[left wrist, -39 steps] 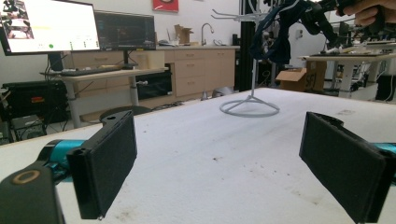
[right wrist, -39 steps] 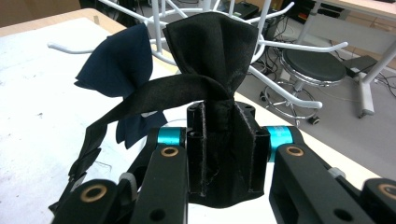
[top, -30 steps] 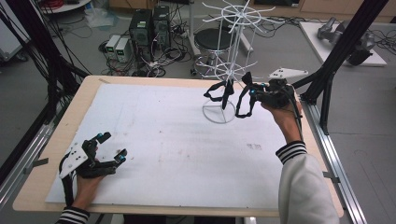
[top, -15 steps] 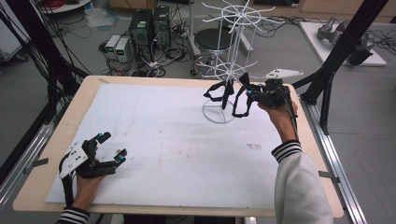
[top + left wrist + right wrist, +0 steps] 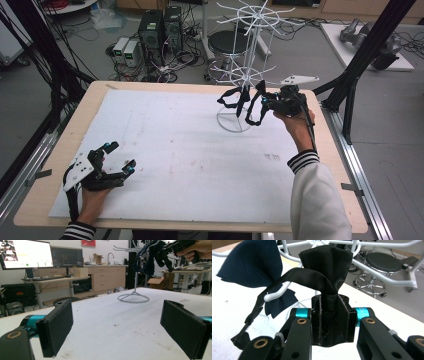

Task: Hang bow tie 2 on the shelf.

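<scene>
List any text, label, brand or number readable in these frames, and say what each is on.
No text can be read.
Left monitor: bright window with content, too blurred to read.
Red poster on the wall: a pale mark, too small to read.
White table sheet: a faint dark smudge near the right forearm, not readable as text.
Right gripper, shut on the black cloth, and the open left gripper: no lettering seen.

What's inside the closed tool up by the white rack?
A bunched-up black cloth is squeezed between the jaws of the right tool. Its strap drapes over a hook of the white rack. The pinched bottom part is mostly hidden between the jaws, so you can't see how it's folded.
</scene>
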A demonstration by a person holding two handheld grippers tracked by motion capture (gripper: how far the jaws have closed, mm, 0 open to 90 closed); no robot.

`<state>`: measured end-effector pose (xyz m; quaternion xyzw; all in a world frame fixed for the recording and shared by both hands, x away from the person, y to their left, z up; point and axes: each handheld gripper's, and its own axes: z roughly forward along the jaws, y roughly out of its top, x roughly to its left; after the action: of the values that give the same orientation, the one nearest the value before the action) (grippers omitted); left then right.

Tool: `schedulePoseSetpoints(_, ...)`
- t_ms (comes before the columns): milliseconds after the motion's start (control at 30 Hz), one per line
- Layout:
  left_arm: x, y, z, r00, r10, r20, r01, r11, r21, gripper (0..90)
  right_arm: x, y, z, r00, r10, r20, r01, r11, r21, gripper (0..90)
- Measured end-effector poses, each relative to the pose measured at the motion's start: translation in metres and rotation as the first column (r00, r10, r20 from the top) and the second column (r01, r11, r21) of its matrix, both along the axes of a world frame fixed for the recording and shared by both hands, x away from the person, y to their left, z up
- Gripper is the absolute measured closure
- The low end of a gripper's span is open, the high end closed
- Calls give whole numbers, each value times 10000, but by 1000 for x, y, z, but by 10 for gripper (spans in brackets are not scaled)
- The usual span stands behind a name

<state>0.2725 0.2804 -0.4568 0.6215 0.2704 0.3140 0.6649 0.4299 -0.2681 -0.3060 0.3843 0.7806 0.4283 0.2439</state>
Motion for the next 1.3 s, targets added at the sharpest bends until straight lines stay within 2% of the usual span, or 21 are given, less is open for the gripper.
schedulePoseSetpoints(100, 0, 0, 0, 10000, -3, 5, 3, 10000, 5, 116, 0, -1, -3, 10000, -91, -13, 91, 9999, 70, 748)
schedulePoseSetpoints(167, 0, 0, 0, 10000, 2, 0, -2, 10000, -40, 116, 1, -2, -7, 9995, -130, -271, 134, 9997, 182, 748)
schedulePoseSetpoints(367, 0, 0, 0, 10000, -5, -8, 5, 10000, -38, 116, 2, -1, -13, 9988, -84, -475, 89, 9999, 105, 748)
schedulePoseSetpoints(633, 0, 0, 0, 10000, 4, -5, -4, 10000, -72, 116, 3, 3, -15, 9989, -81, -466, 78, 9999, -72, 736)
schedulePoseSetpoints(800, 0, 0, 0, 10000, 2, 7, -2, 10000, -76, 116, 2, 3, -15, 9987, -111, -492, 107, 9999, -70, 645)
schedulePoseSetpoints(900, 0, 0, 0, 10000, 2, 10, -2, 10000, -83, 117, 2, 3, -16, 9984, -11, -567, -4, 9996, -274, 618)
schedulePoseSetpoints(967, 0, 0, 0, 10000, 0, -6, 0, 10000, -95, 116, 0, 2, -16, 9987, -39, -499, 20, 9993, -382, 562)
schedulePoseSetpoints(1067, 0, 0, 0, 10000, -46, 7, 46, 9999, -100, 116, -5, -4, -16, 9998, 112, -189, -116, 9997, -220, 463)
schedulePoseSetpoints(1100, 0, 0, 0, 10000, -43, 6, 43, 10000, -88, 116, -8, -6, -16, 9997, 227, -96, -228, 9996, -147, 411)
schedulePoseSetpoints(1200, 0, 1, 0, 10000, -43, 7, 43, 10000, -65, 116, -16, -13, -15, 9982, 571, -207, -567, 9982, 194, 225)
schedulePoseSetpoints(1267, 0, 1, 0, 10000, -26, 25, 26, 10000, -82, 116, -23, -15, -14, 9983, 574, -3, -574, 9983, 78, 115)
schedulePoseSetpoints(1300, 0, 1, 0, 10000, -22, 31, 22, 10000, -80, 116, -29, -17, -14, 9977, 668, 111, -671, 9973, 290, 110)
